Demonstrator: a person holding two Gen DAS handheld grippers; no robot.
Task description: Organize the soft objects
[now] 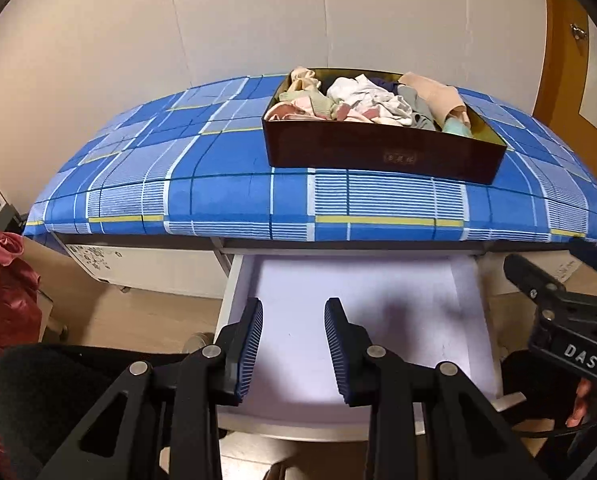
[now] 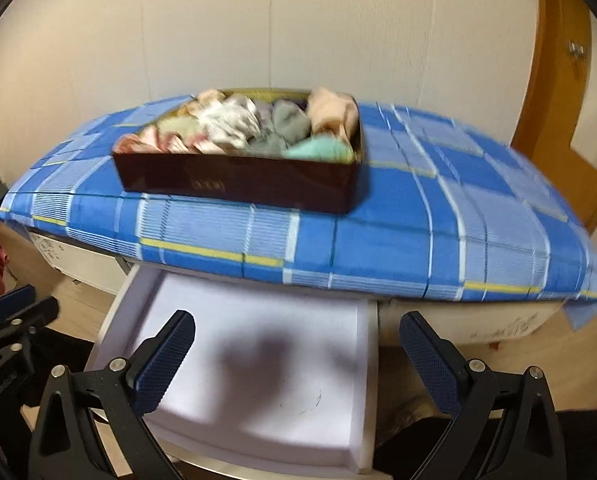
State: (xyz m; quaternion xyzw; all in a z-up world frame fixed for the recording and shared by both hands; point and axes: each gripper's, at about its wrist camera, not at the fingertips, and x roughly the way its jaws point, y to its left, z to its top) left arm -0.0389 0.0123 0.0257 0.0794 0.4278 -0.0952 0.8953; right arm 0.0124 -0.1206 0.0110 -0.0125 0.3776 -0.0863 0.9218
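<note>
A dark brown box [image 1: 382, 152] sits on a table under a blue plaid cloth [image 1: 202, 176]; the box also shows in the right wrist view [image 2: 234, 184]. It holds several soft clothes [image 1: 362, 100], white, pink, grey, beige and mint [image 2: 254, 128]. Below the table edge a white drawer [image 1: 362, 312] is pulled open and holds nothing [image 2: 258, 364]. My left gripper [image 1: 293, 346] is open and empty over the drawer. My right gripper [image 2: 298, 364] is wide open and empty over the drawer, and its body shows at the right of the left wrist view [image 1: 570, 328].
A red bag [image 1: 2, 292] lies on the floor at the left. A wooden door [image 1: 578, 60] stands at the right behind the table. A white wall is behind the table. A white cabinet [image 1: 138, 268] sits under the table at the left.
</note>
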